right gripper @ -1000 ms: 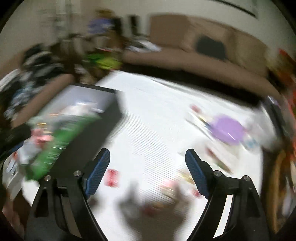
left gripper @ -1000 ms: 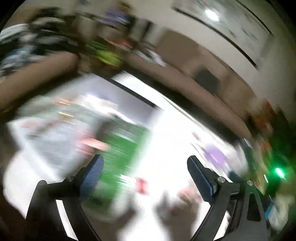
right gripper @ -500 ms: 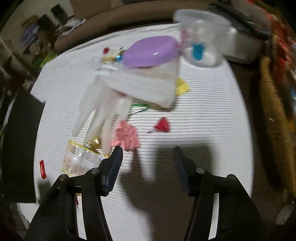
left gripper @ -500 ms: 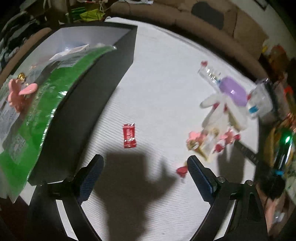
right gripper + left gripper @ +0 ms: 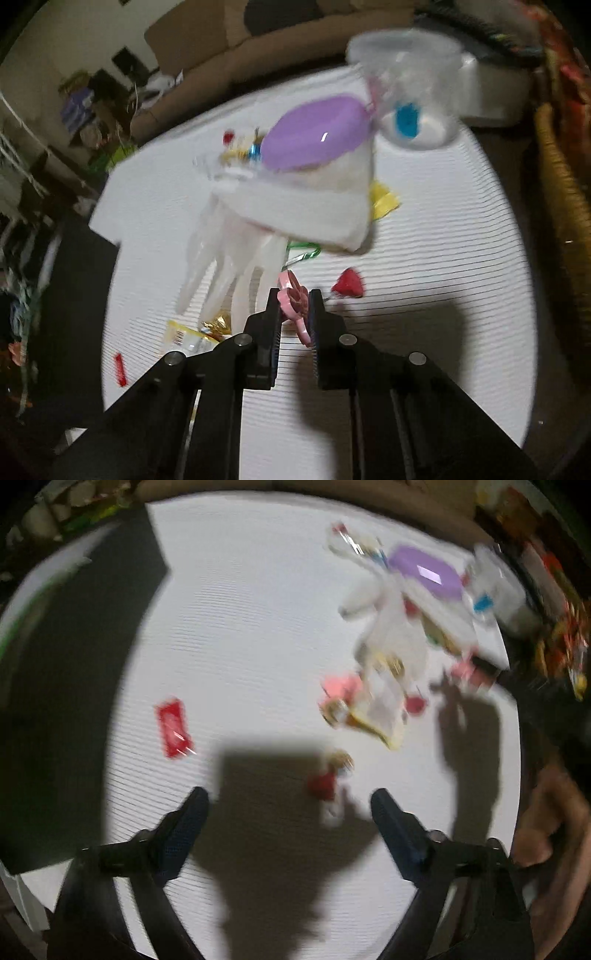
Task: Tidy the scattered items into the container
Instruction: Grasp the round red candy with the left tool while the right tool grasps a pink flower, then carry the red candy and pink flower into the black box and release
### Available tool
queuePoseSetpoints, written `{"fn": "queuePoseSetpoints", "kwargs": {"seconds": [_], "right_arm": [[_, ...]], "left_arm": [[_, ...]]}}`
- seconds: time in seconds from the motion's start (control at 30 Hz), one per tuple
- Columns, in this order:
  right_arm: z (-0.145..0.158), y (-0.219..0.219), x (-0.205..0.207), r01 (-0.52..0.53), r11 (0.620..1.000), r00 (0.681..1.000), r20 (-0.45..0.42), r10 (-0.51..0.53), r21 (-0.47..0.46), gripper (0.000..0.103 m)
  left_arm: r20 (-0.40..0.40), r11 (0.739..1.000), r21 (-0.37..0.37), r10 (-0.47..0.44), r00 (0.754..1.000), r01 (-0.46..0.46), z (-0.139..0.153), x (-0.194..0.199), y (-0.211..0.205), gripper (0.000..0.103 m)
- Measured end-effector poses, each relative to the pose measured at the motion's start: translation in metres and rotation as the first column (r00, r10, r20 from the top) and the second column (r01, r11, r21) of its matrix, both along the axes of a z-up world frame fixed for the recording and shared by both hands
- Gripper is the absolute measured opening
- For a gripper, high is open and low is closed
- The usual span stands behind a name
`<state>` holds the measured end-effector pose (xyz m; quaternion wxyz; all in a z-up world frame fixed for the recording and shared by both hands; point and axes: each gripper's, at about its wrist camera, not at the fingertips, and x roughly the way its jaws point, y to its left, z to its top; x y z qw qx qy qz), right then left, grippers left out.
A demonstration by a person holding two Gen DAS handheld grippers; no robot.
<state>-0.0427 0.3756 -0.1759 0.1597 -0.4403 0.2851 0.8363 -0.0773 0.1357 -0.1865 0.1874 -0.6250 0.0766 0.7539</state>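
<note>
On the white ribbed tabletop (image 5: 424, 295) my right gripper (image 5: 294, 306) is closing, and its pads press on a pink flower hair clip (image 5: 295, 301). A white glove (image 5: 229, 266), a purple lid (image 5: 314, 133) and a red candy (image 5: 347, 286) lie just beyond it. In the blurred left wrist view my left gripper (image 5: 290, 806) points down at the table, its jaws wide but closing. A small red and gold sweet (image 5: 327, 781) lies just ahead of their gap, untouched. A red wrapper (image 5: 173, 727) lies to its left. The black box (image 5: 74, 664) fills the left side.
A clear plastic cup (image 5: 413, 81) stands at the far right behind the lid. A yellow wrapper (image 5: 384, 199), a green clip (image 5: 303, 254), a gold candy (image 5: 218, 321) and a sachet (image 5: 188, 338) are scattered around the glove. A person's hand (image 5: 546, 819) shows at the right edge.
My right gripper has gone from open to closed around the pink clip. My left gripper has sunk closer to the table, past the box towards the small red sweet, and narrowed a little.
</note>
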Motion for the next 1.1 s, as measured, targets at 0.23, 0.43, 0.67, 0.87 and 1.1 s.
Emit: {"fn": "queuePoseSetpoints", "kwargs": {"seconds": [0.23, 0.43, 0.67, 0.87, 1.1], "right_arm": [[0.028, 0.003, 0.016, 0.020, 1.000, 0.997, -0.075, -0.022, -0.020, 0.013], [0.042, -0.006, 0.016, -0.031, 1.000, 0.996, -0.083, 0.032, 0.005, 0.013], [0.055, -0.005, 0.022, -0.031, 0.999, 0.991, -0.130, 0.029, -0.014, 0.013], [0.078, -0.028, 0.013, -0.121, 0.993, 0.967, -0.227, 0.116, -0.008, 0.013], [0.107, -0.093, -0.009, -0.294, 0.956, 0.897, -0.338, 0.284, 0.023, 0.013]], "left_arm": [[0.021, 1.000, -0.023, -0.013, 1.000, 0.014, -0.016, 0.006, 0.014, 0.056], [0.073, 1.000, 0.030, 0.002, 0.997, -0.004, -0.032, -0.006, 0.015, 0.019], [0.070, 0.985, 0.141, 0.090, 0.993, -0.099, -0.008, -0.005, -0.008, 0.019], [-0.273, 0.950, 0.273, 0.229, 0.934, -0.153, 0.083, -0.007, -0.042, 0.019], [-0.489, 0.782, 0.516, 0.604, 0.629, -0.350, 0.154, 0.009, -0.165, 0.019]]}}
